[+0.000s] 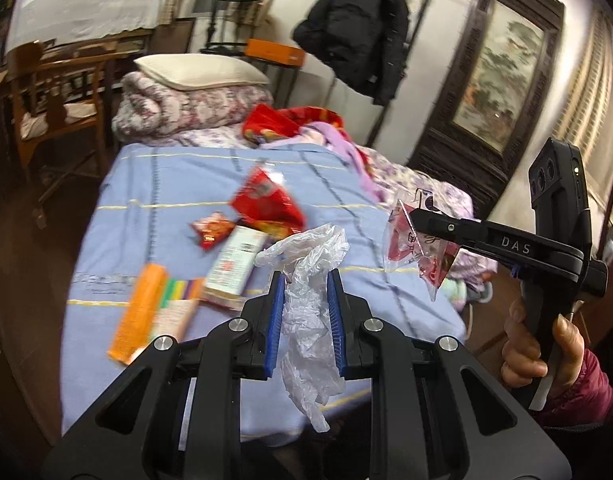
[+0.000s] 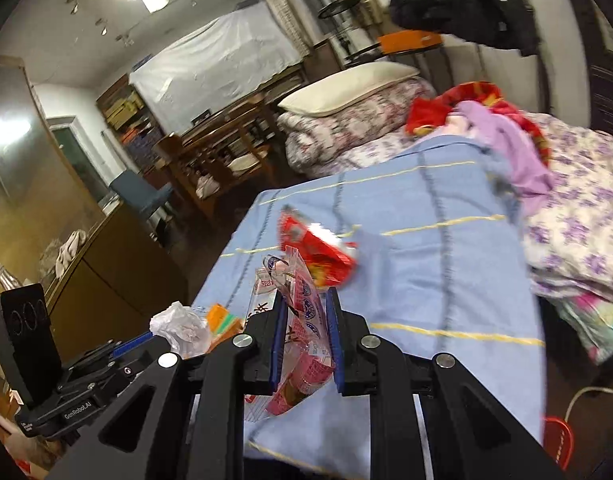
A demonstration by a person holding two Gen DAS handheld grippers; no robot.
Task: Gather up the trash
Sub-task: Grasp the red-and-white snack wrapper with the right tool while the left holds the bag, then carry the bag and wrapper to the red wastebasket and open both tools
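Note:
My left gripper (image 1: pixel 305 276) is shut on a crumpled clear plastic bag (image 1: pixel 310 320), held above the blue bedspread (image 1: pixel 178 184). My right gripper (image 2: pixel 305 296) is shut on a pink-and-clear snack wrapper (image 2: pixel 302 332); it also shows in the left wrist view (image 1: pixel 416 248), off the bed's right side. On the bed lie a red snack bag (image 1: pixel 266 204), a small red packet (image 1: pixel 210 234), a white box (image 1: pixel 236 264) and an orange box (image 1: pixel 146 312). The red bag (image 2: pixel 318 252) also shows in the right wrist view.
A pillow (image 1: pixel 198 72) on a folded floral quilt sits at the bed's head. Red and purple clothes (image 1: pixel 306 128) are piled on the bed's right. A wooden chair (image 1: pixel 54 100) stands left of the bed. A dark jacket (image 1: pixel 358 28) hangs on the wall.

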